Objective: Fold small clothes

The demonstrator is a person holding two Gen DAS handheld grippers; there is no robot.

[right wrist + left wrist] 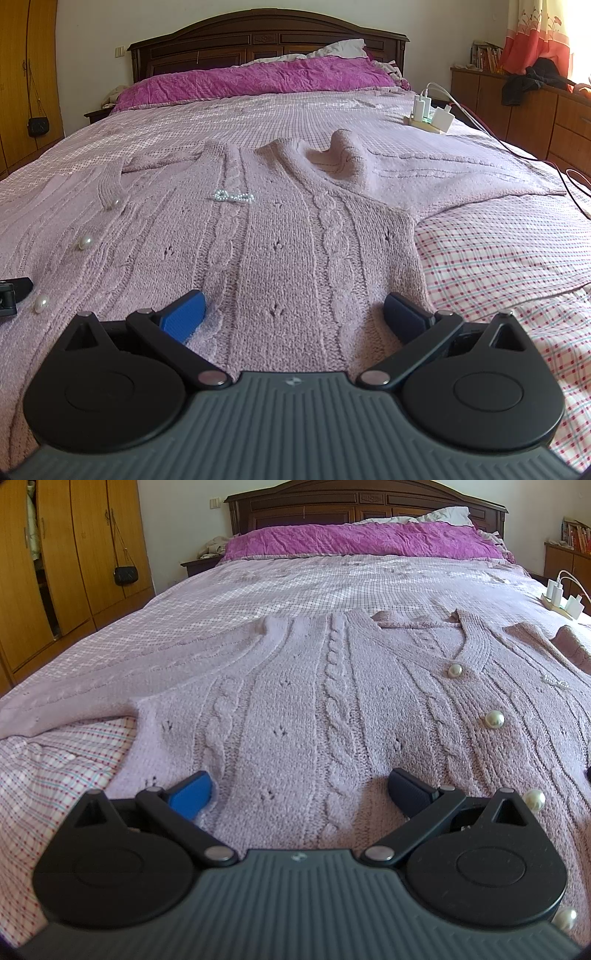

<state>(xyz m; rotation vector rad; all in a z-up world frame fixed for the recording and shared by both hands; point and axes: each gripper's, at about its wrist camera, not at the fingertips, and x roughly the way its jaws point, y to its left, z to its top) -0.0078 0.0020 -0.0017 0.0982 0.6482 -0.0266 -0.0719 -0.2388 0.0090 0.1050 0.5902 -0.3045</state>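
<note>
A lilac cable-knit cardigan [295, 686] with pearl buttons [494, 719] lies spread flat, front up, on the checked bedspread. My left gripper [301, 790] stands open low over its lower left part, blue pads wide apart with knit between them. My right gripper [295, 310] is open the same way over the cardigan [280, 229] near its right side edge. The right sleeve [461, 173] stretches out to the right, with a raised fold at the shoulder [343, 155]. A small bead bow [234, 196] sits on the chest. The left gripper's finger [14, 290] shows at the right wrist view's left edge.
A power strip with white chargers [430, 114] and cables lies on the bed at the right. A magenta quilt [362, 539] and dark headboard are at the far end. Wooden wardrobes [55, 572] stand at left; low cabinets [517, 107] at right.
</note>
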